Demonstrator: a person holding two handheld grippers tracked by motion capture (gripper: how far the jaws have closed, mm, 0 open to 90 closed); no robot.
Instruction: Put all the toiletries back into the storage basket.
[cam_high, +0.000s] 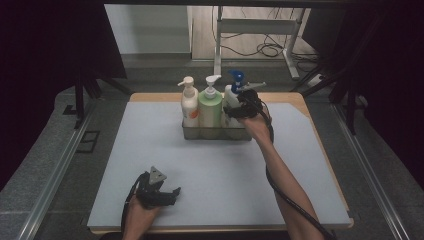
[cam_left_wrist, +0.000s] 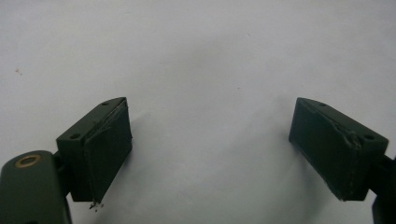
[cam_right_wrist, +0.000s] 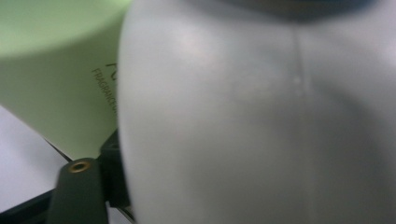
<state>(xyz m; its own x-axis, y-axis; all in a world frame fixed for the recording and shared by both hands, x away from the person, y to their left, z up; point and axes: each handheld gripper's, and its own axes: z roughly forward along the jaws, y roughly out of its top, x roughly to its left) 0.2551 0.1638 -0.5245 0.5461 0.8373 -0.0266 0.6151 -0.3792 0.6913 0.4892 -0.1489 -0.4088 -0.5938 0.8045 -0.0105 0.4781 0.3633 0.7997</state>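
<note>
I note a pale grey mat (cam_high: 220, 165) on a wooden table, with dark curtains either side and cables on the floor beyond. A metal caddy (cam_high: 216, 132) holds three pump bottles. My right gripper (cam_high: 239, 109) sits at the blue-capped white bottle (cam_high: 231, 97), which lies between its jaws; I cannot tell whether they pinch it. My left gripper (cam_high: 167, 192) rests spread wide over bare mat, well apart from it.
</note>
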